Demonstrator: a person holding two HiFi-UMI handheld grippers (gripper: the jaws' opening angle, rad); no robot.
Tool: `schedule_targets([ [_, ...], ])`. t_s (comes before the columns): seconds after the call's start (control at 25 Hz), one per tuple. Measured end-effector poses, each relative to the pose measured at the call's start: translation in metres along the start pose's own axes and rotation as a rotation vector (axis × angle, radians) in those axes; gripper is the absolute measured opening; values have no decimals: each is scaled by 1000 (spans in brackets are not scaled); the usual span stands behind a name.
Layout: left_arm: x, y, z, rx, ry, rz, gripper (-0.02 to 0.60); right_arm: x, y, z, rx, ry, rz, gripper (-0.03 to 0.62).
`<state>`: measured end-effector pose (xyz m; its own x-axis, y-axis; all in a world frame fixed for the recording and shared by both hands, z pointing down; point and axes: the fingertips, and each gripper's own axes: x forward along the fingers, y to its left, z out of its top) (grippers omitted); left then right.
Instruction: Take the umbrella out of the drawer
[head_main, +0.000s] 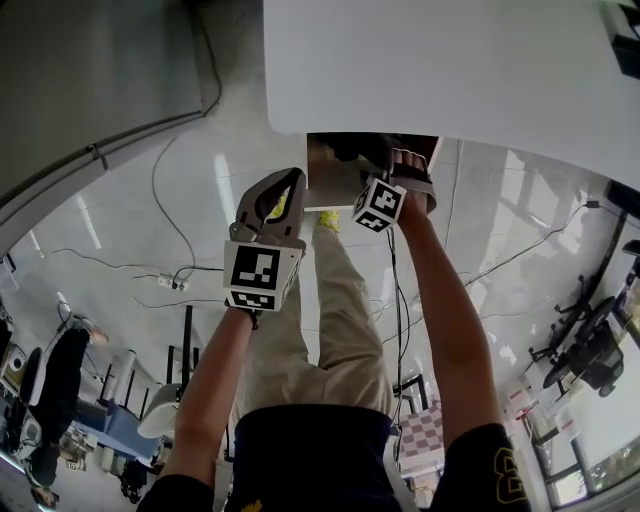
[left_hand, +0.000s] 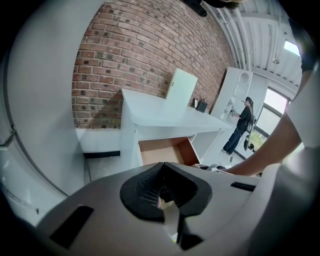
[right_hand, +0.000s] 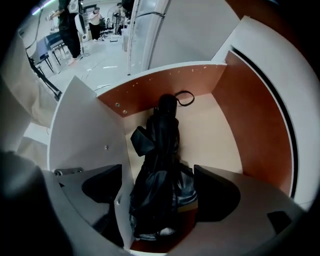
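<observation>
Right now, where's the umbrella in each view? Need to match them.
Head view: umbrella is probably the dark shape at top centre, inside the drawer.
Left gripper view: not visible; only the drawer's bare inside shows.
Right gripper view: centre, lying between the right tool's open jaws.
Shared landmark: the open drawer.

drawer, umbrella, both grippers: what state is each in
drawer: open, pulled out
umbrella: folded, lying inside the drawer
right gripper: open, jaws either side of the umbrella, not closed on it
left gripper: shut, holding nothing, held back from the drawer
</observation>
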<state>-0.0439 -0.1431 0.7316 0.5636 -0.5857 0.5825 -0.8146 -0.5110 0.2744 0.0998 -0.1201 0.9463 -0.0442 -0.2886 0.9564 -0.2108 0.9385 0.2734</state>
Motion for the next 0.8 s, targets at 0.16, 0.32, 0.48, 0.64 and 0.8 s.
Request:
schedule_targets([
  [0.16, 2, 7, -11, 2, 7, 1, 18, 13, -1, 2, -62, 4, -48, 459],
  [0.32, 6, 7, -21, -3, 16, -2, 18, 23, 1, 12, -109, -7, -41, 459],
  [0.48, 8, 5, -26, 4, 18, -15, 18, 36, 0, 8, -103, 13, -40, 459],
  [0.64, 10, 10, -31, 9, 22, -13, 18, 47, -2, 4, -137, 36, -58, 459],
  [0.8, 12, 13, -33, 8, 25, -9, 18, 51, 0, 6, -189, 44, -62, 459],
])
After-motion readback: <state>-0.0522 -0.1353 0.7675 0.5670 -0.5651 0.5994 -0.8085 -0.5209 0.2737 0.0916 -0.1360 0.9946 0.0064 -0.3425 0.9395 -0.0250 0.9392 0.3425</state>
